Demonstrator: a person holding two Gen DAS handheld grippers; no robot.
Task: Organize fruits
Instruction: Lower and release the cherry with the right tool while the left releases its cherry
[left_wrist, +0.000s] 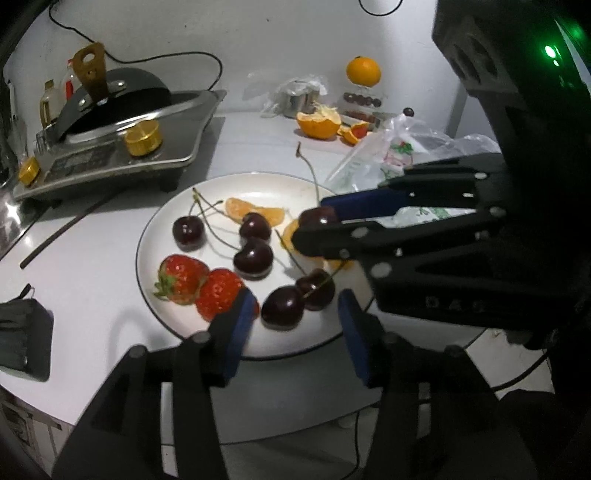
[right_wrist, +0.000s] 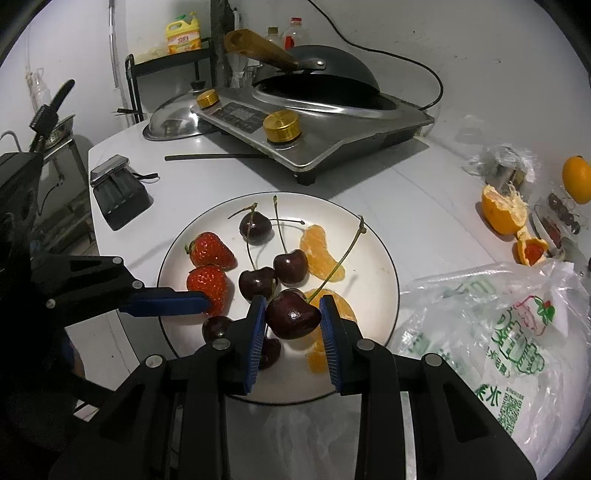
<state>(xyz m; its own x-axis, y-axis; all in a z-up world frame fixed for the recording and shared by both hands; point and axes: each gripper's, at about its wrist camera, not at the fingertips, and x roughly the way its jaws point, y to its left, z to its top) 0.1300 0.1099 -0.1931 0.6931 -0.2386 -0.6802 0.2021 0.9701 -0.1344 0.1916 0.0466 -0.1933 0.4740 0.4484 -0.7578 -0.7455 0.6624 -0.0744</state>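
Between the right gripper's (right_wrist: 293, 319) pads, a dark cherry (right_wrist: 293, 319) sat clamped above the white plate (right_wrist: 384, 258), while the left gripper (left_wrist: 295, 321), part-open and empty, straddled another cherry (left_wrist: 282, 307), strawberries (left_wrist: 183, 278) just beyond.

- We see a white plate (right_wrist: 373, 236) edged with a thin dark line.
- We count dark red, nearly black cherries (right_wrist: 255, 228), glossy, on thin green-brown stems.
- Two strawberries (right_wrist: 212, 251) are bright red, speckled with pale seeds, one with a green leafy cap.
- The orange segments (right_wrist: 320, 253) are pale orange.
- Both grippers, right gripper (right_wrist: 293, 317) and left gripper (left_wrist: 295, 317), are black with blue pads.
- The table (right_wrist: 424, 206) is white.
- The cooker (right_wrist: 332, 136) is silver-grey with golden knobs, and its pan is black.
- The plastic bag (right_wrist: 498, 332) is clear with green print and a small red-and-green strawberry picture.
- A whole orange (left_wrist: 363, 71) is deep orange.
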